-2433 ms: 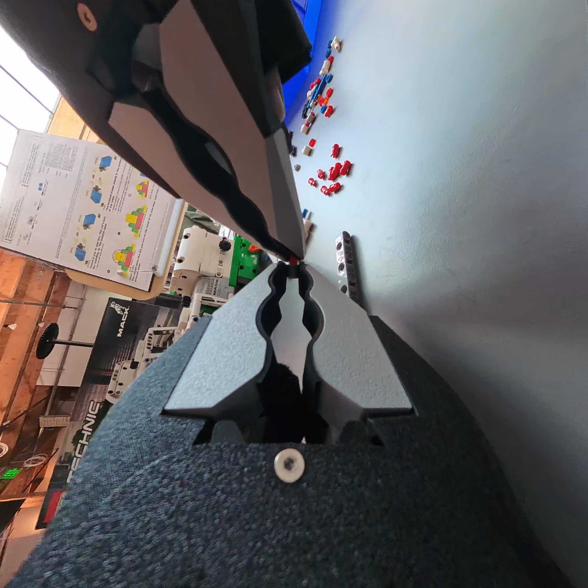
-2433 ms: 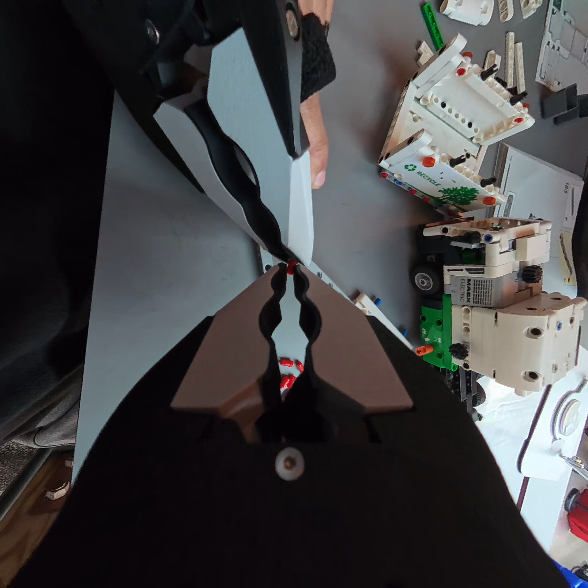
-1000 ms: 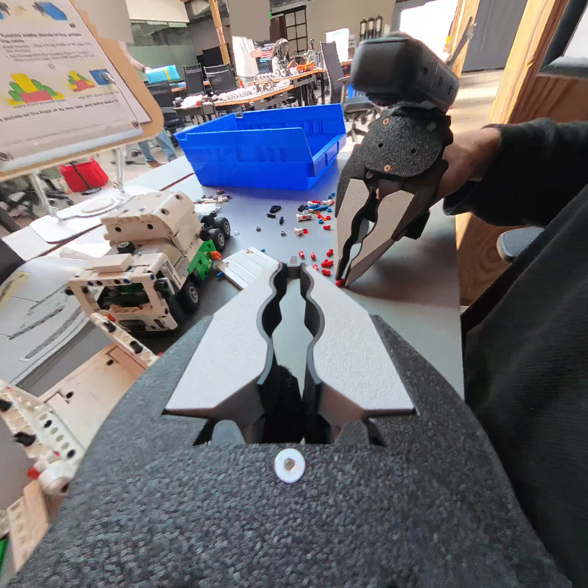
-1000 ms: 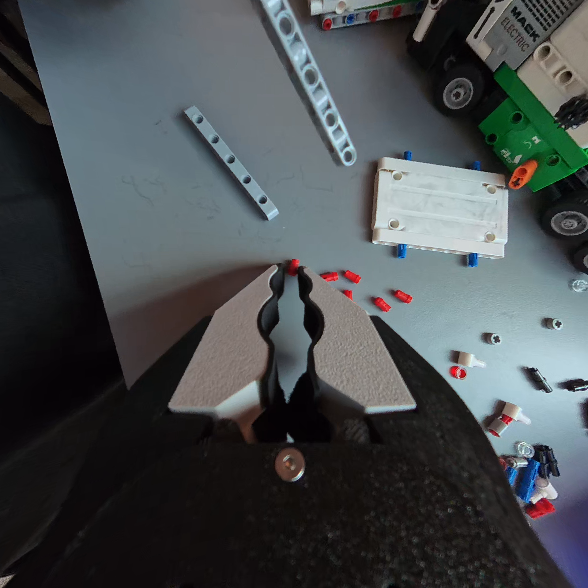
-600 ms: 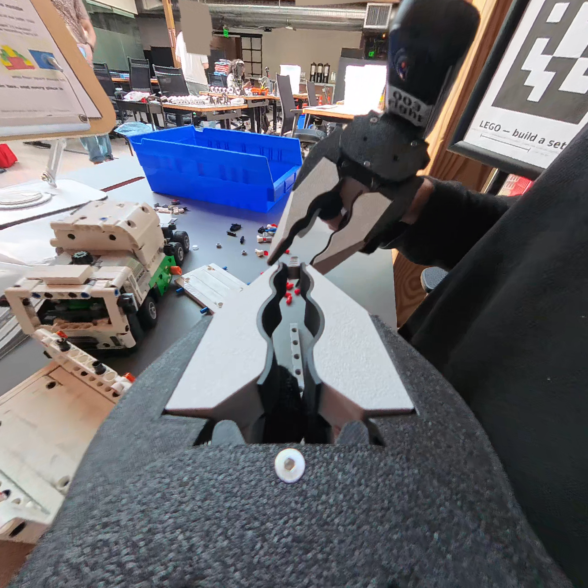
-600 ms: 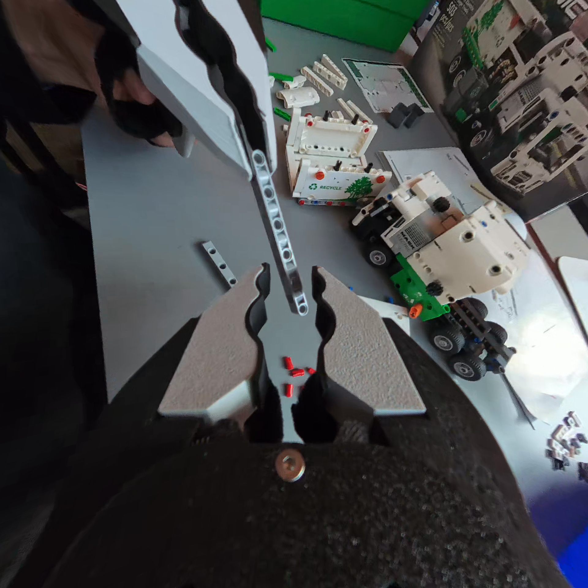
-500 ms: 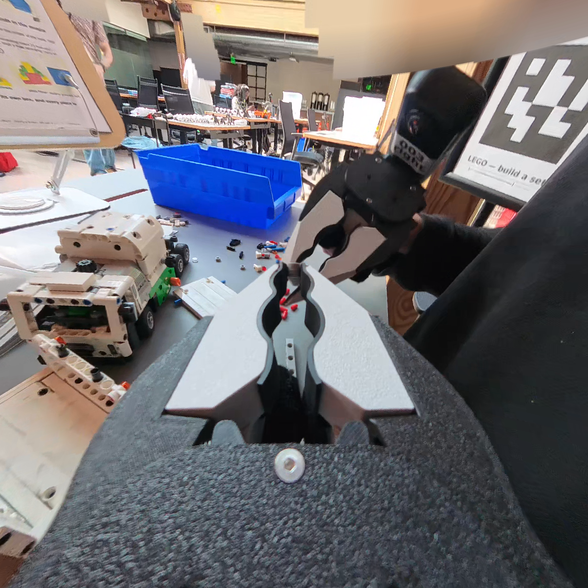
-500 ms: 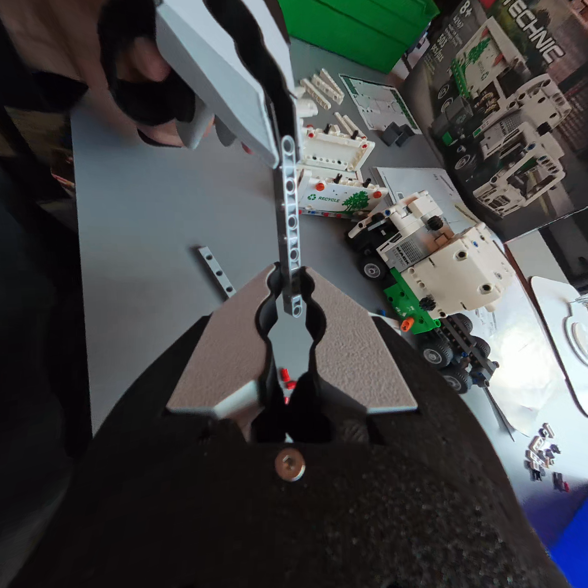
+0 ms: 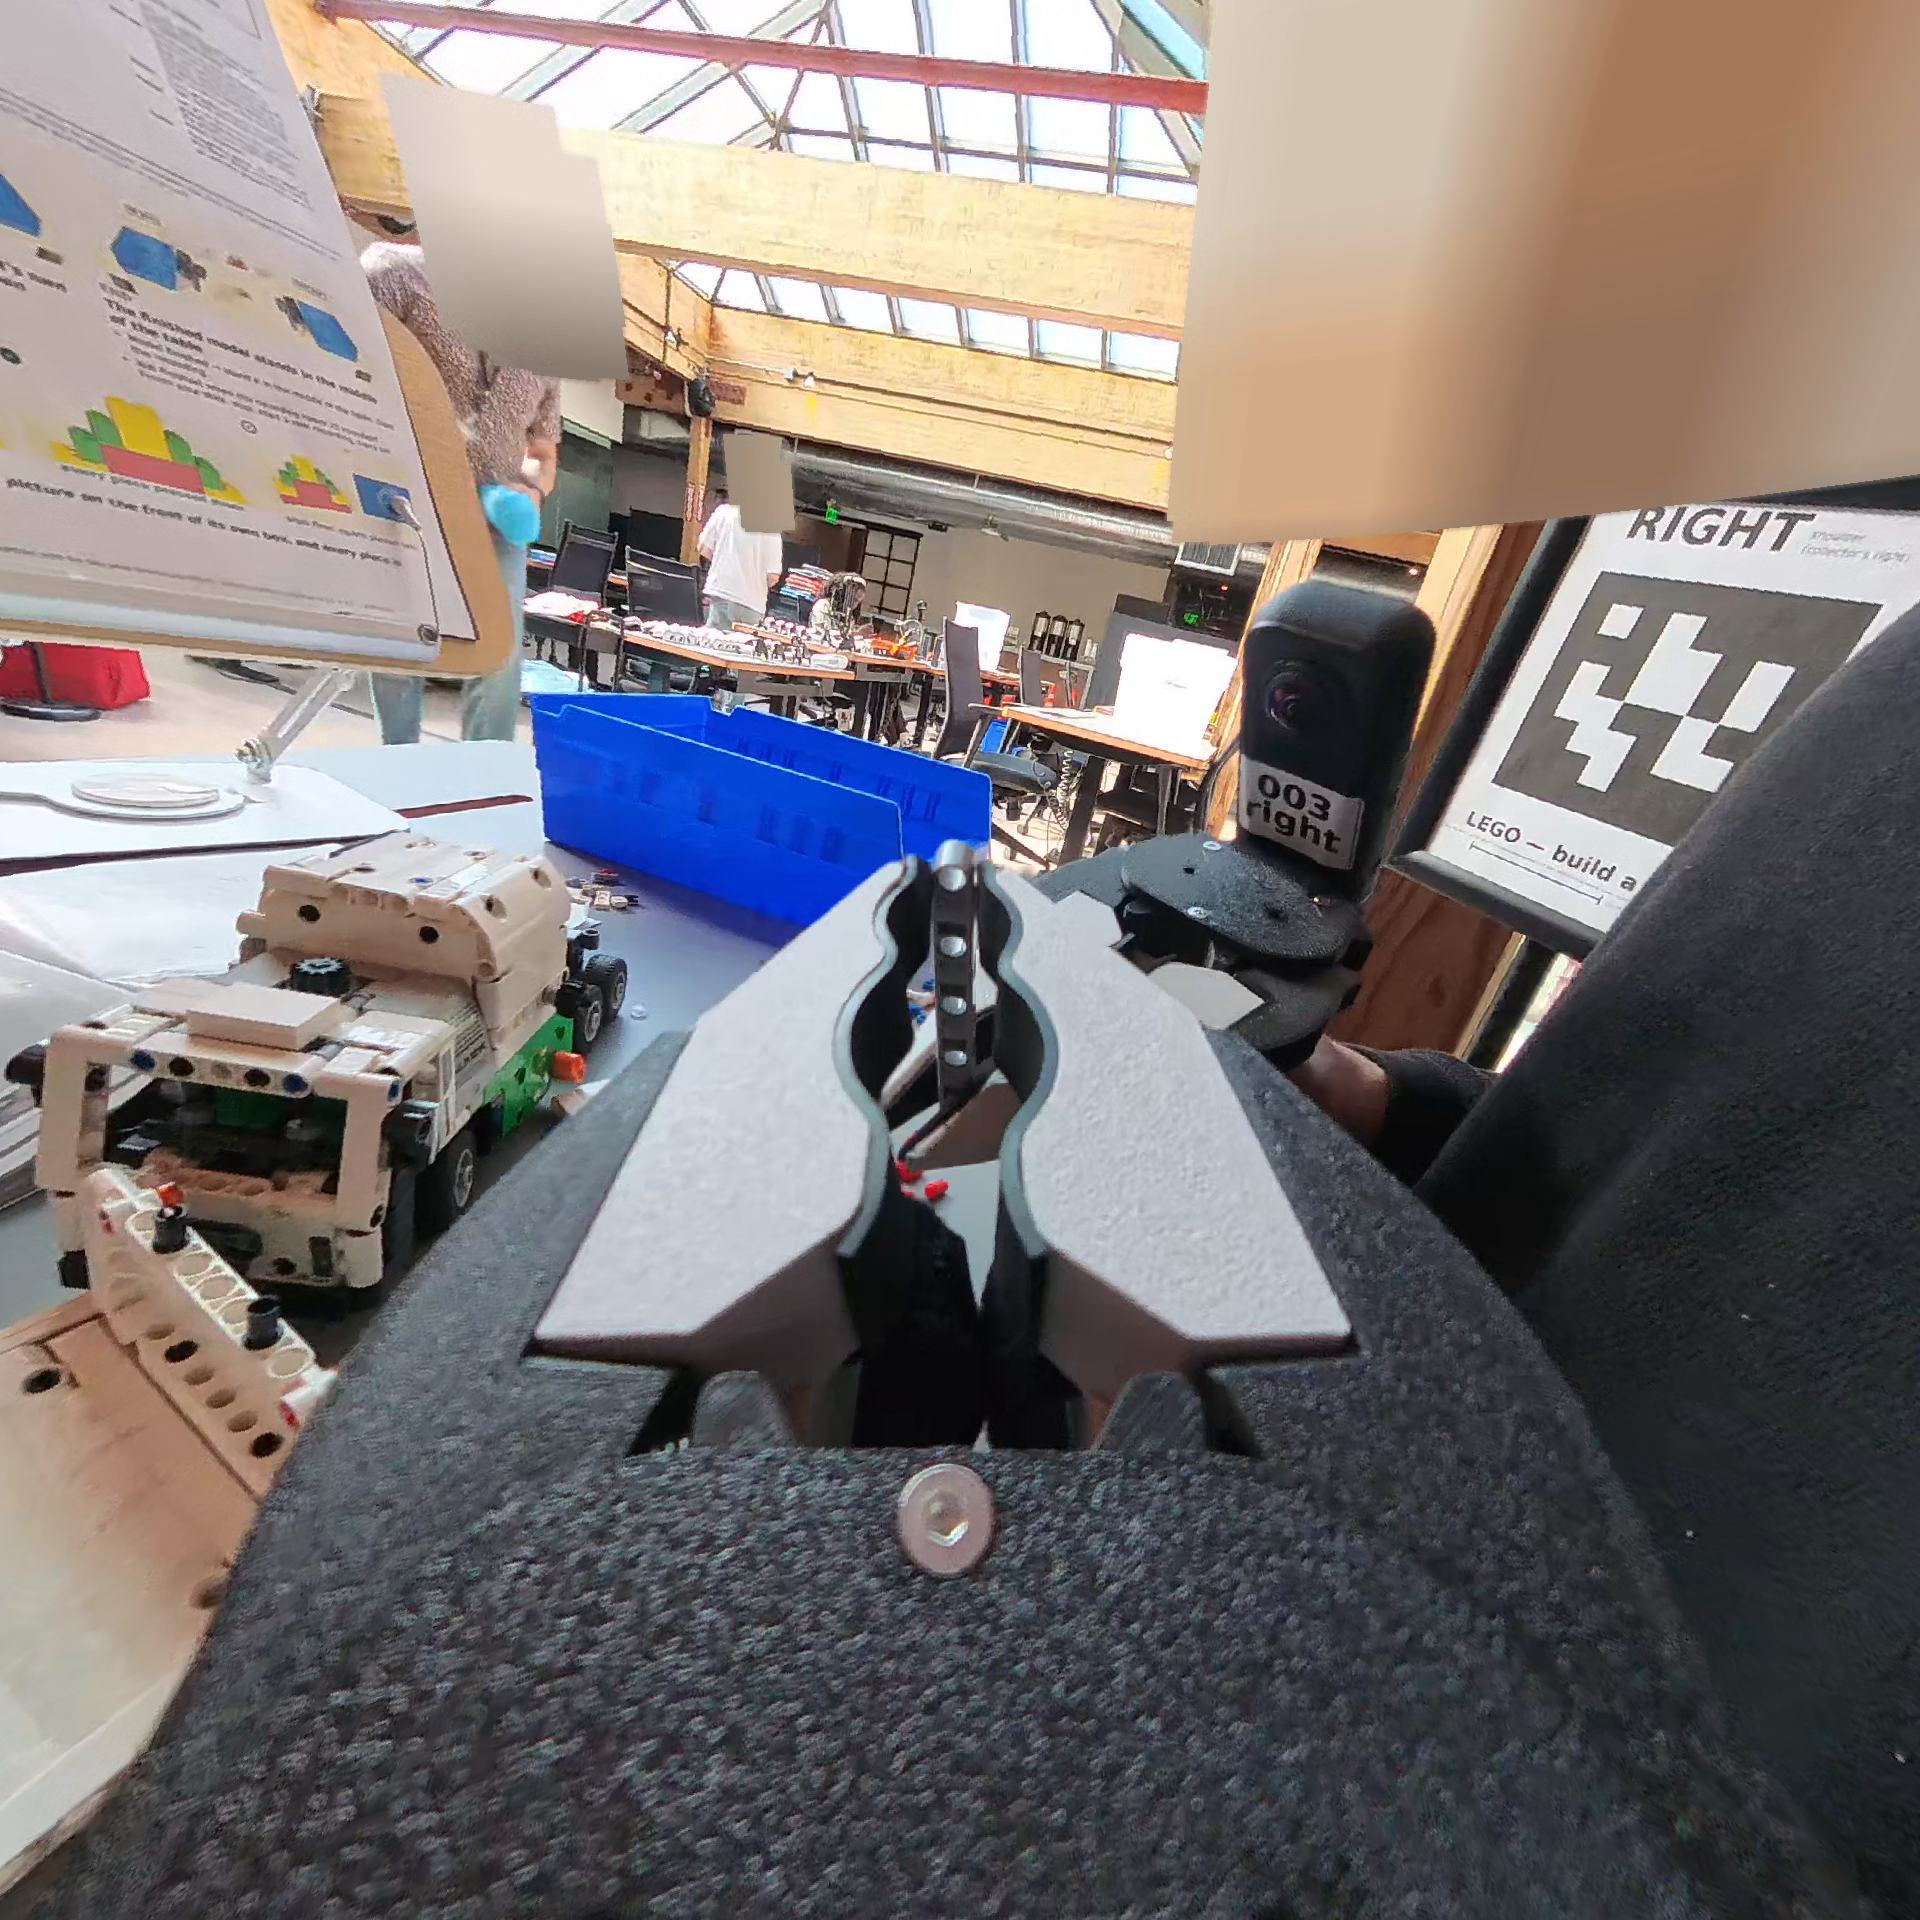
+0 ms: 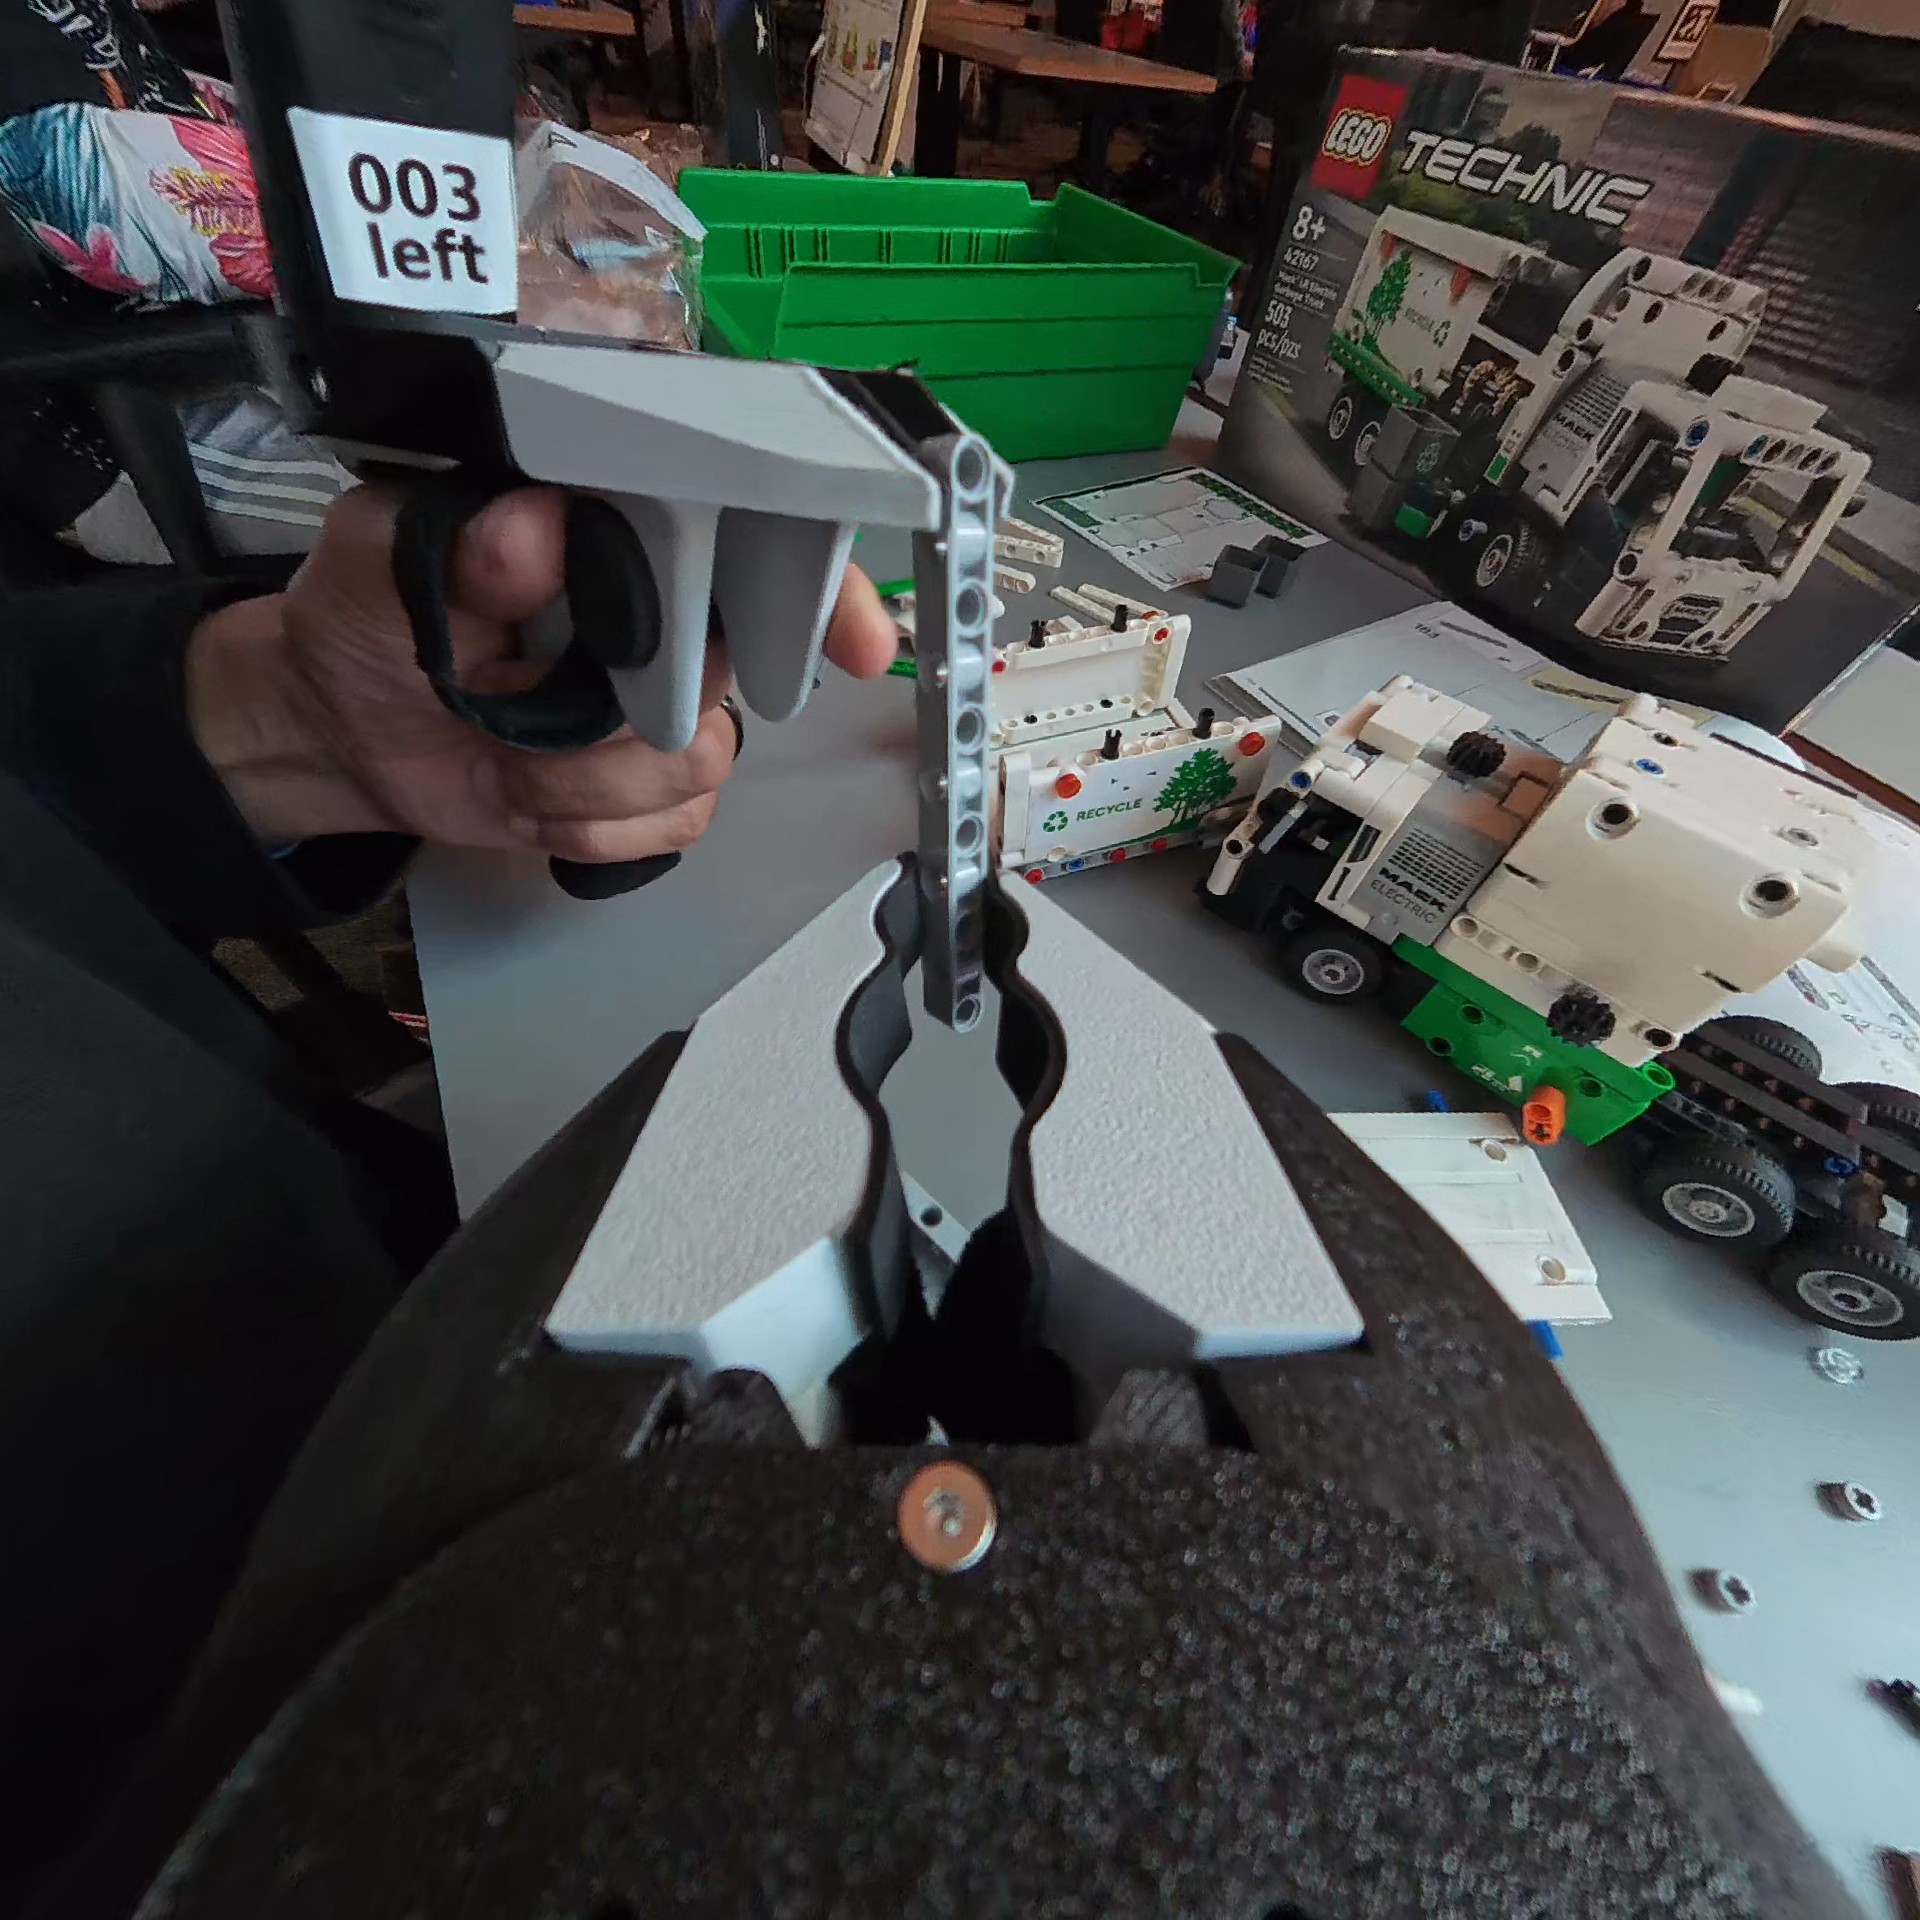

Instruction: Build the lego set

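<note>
My left gripper (image 9: 954, 873) is shut on the top end of a long grey holed beam (image 9: 951, 997), which hangs down between its fingers. In the right wrist view the left gripper (image 10: 951, 452) holds the beam (image 10: 961, 707) upright above the grey table (image 10: 644, 987). My right gripper (image 10: 954, 883) is closed around the beam's lower end. Its black body (image 9: 1247, 914) shows behind the left fingers. The half-built white and green truck (image 10: 1558, 904) stands to the right, and also shows in the left wrist view (image 9: 343, 1039).
A white panel (image 10: 1455, 1195) lies by the truck. The white bin body with the tree print (image 10: 1122, 769) lies behind the beam. Red pins (image 9: 920, 1179) and small parts (image 10: 1839, 1496) are scattered about. Blue bin (image 9: 748, 810), green bin (image 10: 966, 291) and set box (image 10: 1558, 312) stand at the back. The tips of one gripper are about 6 cm away from the tips of the other. My right tips are roughly 15 cm from the white panel (image 10: 1455, 1195).
The right gripper left the red pins on the table and rose to the beam. The left gripper lifted the beam higher and upright; the right jaws now flank its lower end.
</note>
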{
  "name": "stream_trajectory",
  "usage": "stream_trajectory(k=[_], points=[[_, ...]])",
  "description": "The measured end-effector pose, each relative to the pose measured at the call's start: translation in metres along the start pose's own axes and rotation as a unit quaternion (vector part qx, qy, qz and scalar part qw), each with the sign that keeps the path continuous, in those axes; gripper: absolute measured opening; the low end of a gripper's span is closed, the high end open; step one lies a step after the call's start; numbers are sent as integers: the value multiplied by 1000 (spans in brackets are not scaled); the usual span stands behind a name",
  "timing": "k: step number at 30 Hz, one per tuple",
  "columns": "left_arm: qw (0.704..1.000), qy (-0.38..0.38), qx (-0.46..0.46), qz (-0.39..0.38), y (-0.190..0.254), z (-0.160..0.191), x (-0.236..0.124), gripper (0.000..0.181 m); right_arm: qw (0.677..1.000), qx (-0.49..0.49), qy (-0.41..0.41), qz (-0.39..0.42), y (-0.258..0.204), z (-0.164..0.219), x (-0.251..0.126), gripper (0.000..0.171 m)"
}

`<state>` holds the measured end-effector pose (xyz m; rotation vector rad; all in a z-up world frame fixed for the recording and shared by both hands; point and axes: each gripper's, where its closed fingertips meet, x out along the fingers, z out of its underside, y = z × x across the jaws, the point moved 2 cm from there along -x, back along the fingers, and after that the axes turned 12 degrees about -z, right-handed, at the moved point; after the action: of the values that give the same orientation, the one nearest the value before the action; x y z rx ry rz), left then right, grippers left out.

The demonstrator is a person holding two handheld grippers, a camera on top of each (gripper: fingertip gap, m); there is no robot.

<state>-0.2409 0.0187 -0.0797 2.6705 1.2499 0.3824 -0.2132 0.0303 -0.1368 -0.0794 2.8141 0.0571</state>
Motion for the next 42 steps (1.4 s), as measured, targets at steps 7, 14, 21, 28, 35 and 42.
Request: stream_trajectory(k=[7,14,21,28,35,42], points=[[1000,21,-6,16,3,-2,-3,5,999,25,22,-28,-7,-4,6,9],[999,-11,32,29,-1,0,-18,4,993,79,-54,-69,6,35,-40,27],[998,-20,61,4,-15,7,-21,4,983,77,-165,-19,16,101,-67,17],[997,-35,62,21,-12,18,-16,5,979,51,-197,-27,25,111,-59,14],[996,-43,70,27,-12,21,-15,5,978,33,-198,-61,26,109,-52,11],[995,-59,62,42,-12,27,-11,4,977,7,-202,-75,28,108,-49,3]])
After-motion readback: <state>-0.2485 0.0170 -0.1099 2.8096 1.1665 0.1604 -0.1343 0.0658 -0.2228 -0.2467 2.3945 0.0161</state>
